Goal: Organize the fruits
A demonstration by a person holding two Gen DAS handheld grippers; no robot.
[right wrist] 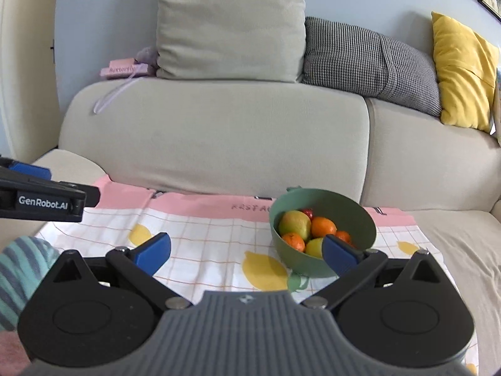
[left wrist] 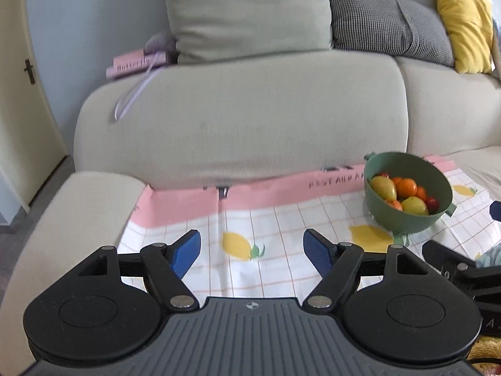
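A green bowl (left wrist: 416, 219) (right wrist: 353, 213) stands on a lemon-print cloth (left wrist: 275, 219) (right wrist: 200, 235) spread over a sofa seat. It holds yellow-green pears (left wrist: 383, 187) (right wrist: 294, 224), oranges (left wrist: 406, 187) (right wrist: 323, 226) and a small red fruit (left wrist: 432, 202) (right wrist: 307, 213). My left gripper (left wrist: 252, 247) is open and empty above the cloth, left of the bowl. My right gripper (right wrist: 245, 250) is open and empty, its right finger (right wrist: 338, 255) in front of the bowl's near rim. The left gripper also shows in the right wrist view (right wrist: 43, 197) at far left.
The beige sofa backrest (right wrist: 219, 138) rises behind the cloth, with a beige cushion (right wrist: 231, 22), a checked cushion (right wrist: 369, 62) and a yellow cushion (right wrist: 463, 72) on top. A pink box (right wrist: 122, 69) lies on the backrest. A striped sleeve (right wrist: 18, 269) is at lower left.
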